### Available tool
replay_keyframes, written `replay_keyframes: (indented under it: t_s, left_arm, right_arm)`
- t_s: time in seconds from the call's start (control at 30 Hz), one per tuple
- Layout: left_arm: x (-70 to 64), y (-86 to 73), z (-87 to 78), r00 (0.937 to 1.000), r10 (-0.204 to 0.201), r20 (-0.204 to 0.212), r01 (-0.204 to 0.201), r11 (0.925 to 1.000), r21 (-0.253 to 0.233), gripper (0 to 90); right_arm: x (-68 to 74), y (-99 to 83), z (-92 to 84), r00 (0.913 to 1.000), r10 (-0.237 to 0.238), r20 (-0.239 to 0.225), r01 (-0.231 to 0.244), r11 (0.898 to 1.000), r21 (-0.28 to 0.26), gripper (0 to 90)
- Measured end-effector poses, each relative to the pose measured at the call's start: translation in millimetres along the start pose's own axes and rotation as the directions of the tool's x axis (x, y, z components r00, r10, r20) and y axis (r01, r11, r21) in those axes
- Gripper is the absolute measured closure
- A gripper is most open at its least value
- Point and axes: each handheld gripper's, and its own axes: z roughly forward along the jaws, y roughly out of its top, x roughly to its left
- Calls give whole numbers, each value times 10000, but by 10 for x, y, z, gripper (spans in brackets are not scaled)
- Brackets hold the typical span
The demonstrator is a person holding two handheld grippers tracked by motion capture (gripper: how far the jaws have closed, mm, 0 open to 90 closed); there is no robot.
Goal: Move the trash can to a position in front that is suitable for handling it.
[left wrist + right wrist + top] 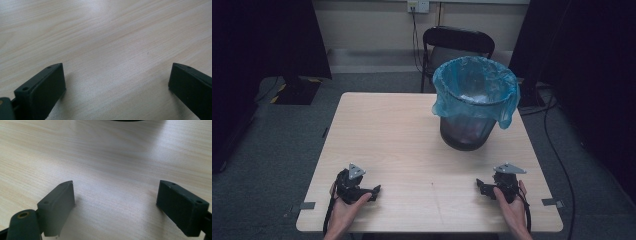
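Note:
Two black grippers rest on a light wooden table point(412, 150), each held by a hand near the front edge. My left gripper point(374, 191) lies at the front left and points toward the table's middle. In the left gripper view my left gripper point(117, 82) is open, its jaws wide apart over bare wood. My right gripper point(479, 186) lies at the front right and points inward. The right gripper view looks along my right gripper point(116, 195), open too, with nothing between the jaws. A dark bin point(469, 131) lined with a blue bag point(476, 85) stands at the back right of the table.
A black folding chair point(458, 42) stands behind the table, against the wall. A dark stand base point(294, 90) sits on the floor at the back left. Cables point(557, 155) run along the floor on the right. The bin's base point(130, 120) edges the top of the right gripper view.

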Motion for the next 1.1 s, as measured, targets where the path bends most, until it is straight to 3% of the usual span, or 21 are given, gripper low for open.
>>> replay_keyframes:
  t_s: [0.1, 0.2, 0.27, 0.33, 0.4, 0.43, 0.47, 0.63, 0.77, 0.93, 1.1]
  left_arm:
    - [1, -4, -19, 10000, 10, 23, -10, 10000, -87, 35]
    - [-2, 0, -44, 9998, 88, 197, -82, 9995, -312, 186]
    - [1, 21, -51, 9994, -11, 349, 18, 9998, -190, 156]
    - [-26, 44, -74, 9987, 207, 459, -194, 9994, -289, 164]
    - [-59, 75, -95, 9958, 108, 909, -65, 9989, -474, 160]
    - [-77, 97, -103, 9948, 246, 986, -197, 9986, -498, 160]
    - [-121, 150, -117, 9939, 450, 1011, -387, 9972, -633, 155]
    - [-180, 256, -91, 9931, 495, 1060, -421, 9966, -704, 187]
    - [-203, 418, -3, 9889, 464, 1411, -332, 9950, -942, 177]
    - [-287, 700, 114, 9805, 599, 1874, -356, 9908, -1305, 158]
    - [-342, 959, 323, 9709, 318, 2372, 15, 9903, -1388, 166]
  right_arm:
    - [-7, -4, -12, 9999, -31, -149, 31, 10000, 24, 142]
    - [-22, 3, -32, 9981, -235, -578, 243, 9996, 134, 157]
    - [-46, 12, -50, 9975, -127, -700, 129, 9999, 31, 155]
    - [-76, 23, -81, 9950, 0, -1002, -19, 9998, -194, 155]
    - [-111, 63, -135, 9925, 136, -1216, -191, 9988, -449, 157]
    - [-111, 63, -135, 9925, 136, -1216, -191, 9988, -449, 157]
    - [-133, 122, -185, 9914, 131, -1300, -217, 9976, -653, 156]
    - [-171, 254, -261, 9901, 131, -1395, -294, 9929, -1152, 161]
    - [-196, 396, -311, 9892, 83, -1464, -307, 9880, -1514, 206]
    - [-298, 559, -390, 9904, -12, -1384, -300, 9744, -2228, 359]
    - [-359, 634, -364, 9894, -41, -1452, -310, 9706, -2389, 410]
